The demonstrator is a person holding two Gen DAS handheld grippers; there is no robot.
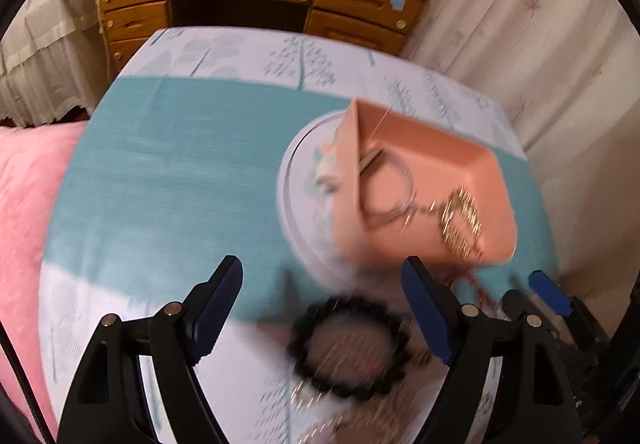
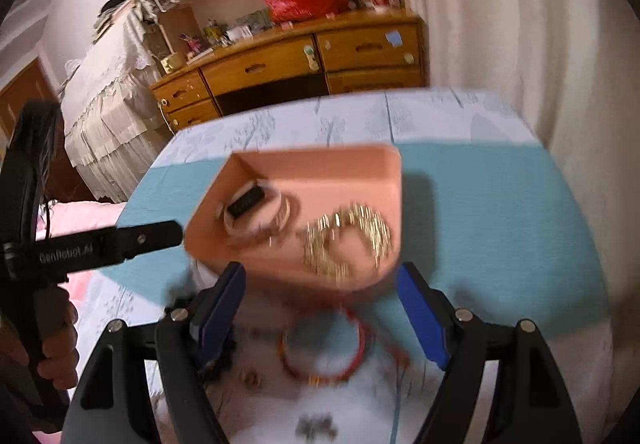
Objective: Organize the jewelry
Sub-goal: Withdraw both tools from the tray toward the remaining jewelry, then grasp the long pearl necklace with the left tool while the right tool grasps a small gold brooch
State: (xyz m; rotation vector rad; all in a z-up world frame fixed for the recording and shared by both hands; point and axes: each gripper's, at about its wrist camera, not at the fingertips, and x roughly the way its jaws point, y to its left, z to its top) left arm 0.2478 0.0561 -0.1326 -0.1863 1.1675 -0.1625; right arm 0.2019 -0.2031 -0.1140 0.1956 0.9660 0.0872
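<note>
Left gripper (image 1: 322, 308): jaws spread wide, holding nothing, lower centre of its view.
Black bracelet (image 1: 349, 348): on the cloth (image 1: 180, 172) between those jaws, blurred.
Right gripper (image 2: 320, 310): jaws wide apart, holding nothing.
Red bracelet (image 2: 324, 348): between them, lower centre.
Tray (image 2: 344, 168): mid-frame, holding a gold chain (image 2: 346, 240).

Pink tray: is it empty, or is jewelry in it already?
Not empty. The pink tray holds a gold chain piece and a pale bracelet; the black bead bracelet and red bracelet lie outside.
</note>
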